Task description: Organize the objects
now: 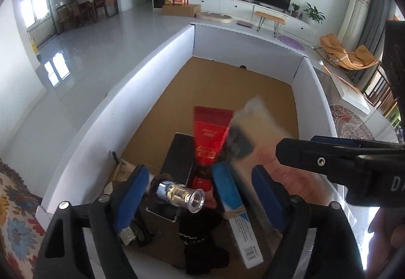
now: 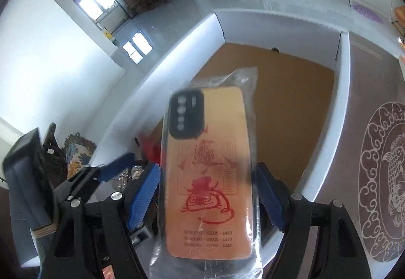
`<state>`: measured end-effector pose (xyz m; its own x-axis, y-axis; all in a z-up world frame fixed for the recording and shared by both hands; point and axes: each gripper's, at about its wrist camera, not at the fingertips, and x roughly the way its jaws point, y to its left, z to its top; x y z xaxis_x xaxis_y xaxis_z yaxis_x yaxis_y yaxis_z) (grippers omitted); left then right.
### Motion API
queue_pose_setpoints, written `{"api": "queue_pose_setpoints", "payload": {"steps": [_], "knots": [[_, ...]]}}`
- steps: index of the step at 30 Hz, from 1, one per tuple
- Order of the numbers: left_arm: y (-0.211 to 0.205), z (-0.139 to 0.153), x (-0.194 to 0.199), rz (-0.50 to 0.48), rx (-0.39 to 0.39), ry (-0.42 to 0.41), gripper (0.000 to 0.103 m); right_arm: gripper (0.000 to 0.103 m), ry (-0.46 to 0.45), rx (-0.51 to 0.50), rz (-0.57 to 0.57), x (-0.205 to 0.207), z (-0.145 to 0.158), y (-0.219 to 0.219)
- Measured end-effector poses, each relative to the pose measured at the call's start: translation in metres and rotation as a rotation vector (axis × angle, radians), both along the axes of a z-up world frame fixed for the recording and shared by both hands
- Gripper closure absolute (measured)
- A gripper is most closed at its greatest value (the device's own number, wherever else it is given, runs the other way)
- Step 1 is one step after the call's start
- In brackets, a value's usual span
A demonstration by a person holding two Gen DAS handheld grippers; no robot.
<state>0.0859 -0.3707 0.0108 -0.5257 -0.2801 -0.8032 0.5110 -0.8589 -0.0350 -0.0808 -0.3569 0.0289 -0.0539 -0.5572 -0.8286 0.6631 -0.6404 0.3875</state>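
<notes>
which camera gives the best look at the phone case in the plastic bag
The right wrist view: the phone case fills the centre, its red drawing and camera cutout facing the lens, between the right gripper's fingers. The left wrist view shows it only blurred and at an angle.

We see the left gripper [image 1: 200, 193] as a black plastic frame with triangular cut-outs, round silver screw heads at its pivots and two blue ribbed pads on the fingers [image 1: 131, 193]; a patch of silver woven mesh sits at the tip of one pad. The right gripper [image 2: 207, 193] has the same build: black arms, silver screws, blue ridged pads. From the left wrist view its black body shows a small screw and pale lettering, of which only a "D" is legible
</notes>
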Motion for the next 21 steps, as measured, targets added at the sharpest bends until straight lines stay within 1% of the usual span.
{"api": "queue_pose_setpoints", "payload": {"steps": [1, 2, 4, 6, 8, 9, 10, 12, 13, 14, 16, 17, 21], "knots": [[0.003, 0.001, 0.003, 0.010, -0.035, -0.003, 0.013, 0.026, -0.006, -0.002, -0.001, 0.000, -0.002, 0.002], [0.007, 0.002, 0.005, 0.024, -0.090, -0.015, 0.010, 0.026, 0.001, -0.001, -0.002, 0.001, -0.001, 0.004], [0.012, 0.004, 0.005, 0.050, -0.167, -0.026, 0.009, 0.026, 0.031, 0.015, -0.005, 0.000, 0.003, 0.011], [0.016, 0.010, 0.003, 0.096, -0.201, -0.050, 0.009, 0.025, 0.063, 0.019, -0.011, -0.009, 0.014, 0.023], [0.022, 0.015, 0.004, 0.134, -0.217, -0.077, 0.009, 0.017, 0.108, 0.033, -0.023, -0.010, 0.025, 0.035], [0.025, 0.019, 0.005, 0.144, -0.211, -0.084, 0.009, 0.016, 0.130, 0.046, -0.029, -0.016, 0.030, 0.036], [0.026, 0.020, 0.007, 0.143, -0.189, -0.080, 0.009, 0.015, 0.147, 0.058, -0.033, -0.021, 0.033, 0.039], [0.026, 0.020, 0.013, 0.136, -0.100, -0.060, 0.009, 0.015, 0.165, 0.086, -0.037, -0.021, 0.036, 0.049], [0.026, 0.019, 0.012, 0.136, -0.068, -0.059, 0.009, 0.015, 0.172, 0.103, -0.040, -0.021, 0.037, 0.053], [0.025, 0.017, 0.013, 0.144, -0.052, -0.069, 0.009, 0.015, 0.180, 0.116, -0.041, -0.020, 0.037, 0.057], [0.026, 0.015, 0.012, 0.167, -0.032, -0.104, 0.009, 0.015, 0.191, 0.139, -0.039, -0.018, 0.035, 0.062], [0.028, 0.016, 0.013, 0.169, -0.027, -0.108, 0.009, 0.015, 0.194, 0.147, -0.033, -0.018, 0.034, 0.063], [0.034, 0.020, 0.016, 0.175, -0.067, -0.088, 0.009, 0.015, 0.202, 0.164, -0.003, -0.014, 0.027, 0.057]]}}
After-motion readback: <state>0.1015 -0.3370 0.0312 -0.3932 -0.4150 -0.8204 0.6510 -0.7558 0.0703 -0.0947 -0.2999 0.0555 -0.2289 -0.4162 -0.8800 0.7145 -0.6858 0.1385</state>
